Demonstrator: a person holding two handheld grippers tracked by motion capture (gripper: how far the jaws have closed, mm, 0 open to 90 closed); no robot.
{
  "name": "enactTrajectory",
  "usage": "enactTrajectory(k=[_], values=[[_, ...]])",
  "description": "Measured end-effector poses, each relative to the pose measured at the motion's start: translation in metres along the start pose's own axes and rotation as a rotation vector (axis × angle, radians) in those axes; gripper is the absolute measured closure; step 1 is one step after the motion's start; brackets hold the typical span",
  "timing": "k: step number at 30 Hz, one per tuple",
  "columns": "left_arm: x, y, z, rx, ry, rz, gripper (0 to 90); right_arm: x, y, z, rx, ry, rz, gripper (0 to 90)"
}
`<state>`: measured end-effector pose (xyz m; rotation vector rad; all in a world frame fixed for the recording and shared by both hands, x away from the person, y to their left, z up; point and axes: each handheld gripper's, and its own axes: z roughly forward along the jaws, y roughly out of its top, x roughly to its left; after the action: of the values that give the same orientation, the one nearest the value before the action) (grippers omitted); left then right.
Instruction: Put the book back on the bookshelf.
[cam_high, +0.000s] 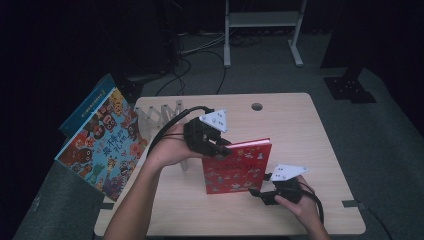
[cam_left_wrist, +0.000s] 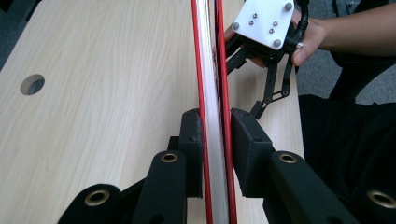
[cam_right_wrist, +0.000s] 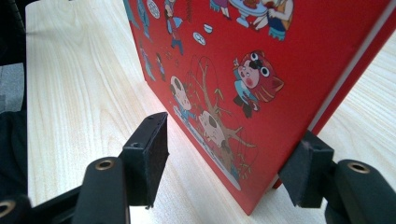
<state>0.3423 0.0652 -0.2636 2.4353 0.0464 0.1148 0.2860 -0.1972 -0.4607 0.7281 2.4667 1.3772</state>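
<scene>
A red picture book (cam_high: 240, 170) stands upright on the wooden table (cam_high: 305, 130), its cover toward the person. My left gripper (cam_high: 222, 149) is shut on the book's upper left corner. In the left gripper view, its jaws (cam_left_wrist: 217, 135) press both red covers of the book (cam_left_wrist: 215, 70) with the white pages between. My right gripper (cam_high: 256, 191) is low at the book's bottom right corner. In the right gripper view it (cam_right_wrist: 229, 149) stands open, one jaw on each side of the book's (cam_right_wrist: 261, 70) lower corner, not touching it.
A large colourful picture book (cam_high: 102, 145) leans off the table's left edge with a blue book (cam_high: 87, 102) behind it. A white accordion rack (cam_high: 157, 115) lies at the back left. A cable hole (cam_high: 257, 106) is at the back centre.
</scene>
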Motion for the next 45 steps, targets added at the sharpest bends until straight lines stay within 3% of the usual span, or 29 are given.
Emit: enactTrajectory(k=[11, 24, 26, 33, 34, 35, 36, 37, 38, 45], values=[[0.005, -0.003, 0.006, 0.028, -0.028, -0.041, 74.1, -0.001, 0.000, 0.000, 0.001, -0.004, -0.005, 37.5], [0.012, 0.000, 0.006, 0.053, -0.043, -0.108, 79.0, -0.012, -0.016, -0.020, 0.003, -0.077, 0.036, 35.5], [0.013, 0.000, 0.006, 0.045, -0.042, -0.126, 79.1, -0.016, -0.020, -0.022, 0.013, -0.105, 0.051, 34.4], [0.016, 0.003, 0.003, 0.051, -0.033, -0.134, 79.3, -0.029, -0.029, -0.024, 0.042, -0.184, 0.105, 32.2], [0.017, 0.005, 0.000, 0.056, -0.023, -0.140, 79.3, -0.034, -0.034, -0.025, 0.059, -0.209, 0.135, 31.5], [0.017, 0.005, 0.000, 0.056, -0.023, -0.140, 79.3, -0.034, -0.034, -0.025, 0.059, -0.209, 0.135, 31.5], [0.017, 0.006, -0.002, 0.065, -0.015, -0.140, 79.3, -0.041, -0.039, -0.026, 0.079, -0.254, 0.164, 30.7], [0.017, 0.006, -0.002, 0.065, -0.015, -0.140, 79.3, -0.041, -0.039, -0.026, 0.079, -0.254, 0.164, 30.7], [0.017, 0.007, -0.005, 0.070, -0.006, -0.147, 79.3, -0.046, -0.043, -0.026, 0.097, -0.285, 0.188, 30.3], [0.018, 0.005, -0.020, 0.072, 0.020, -0.175, 79.3, -0.060, -0.050, -0.023, 0.150, -0.360, 0.268, 28.7]])
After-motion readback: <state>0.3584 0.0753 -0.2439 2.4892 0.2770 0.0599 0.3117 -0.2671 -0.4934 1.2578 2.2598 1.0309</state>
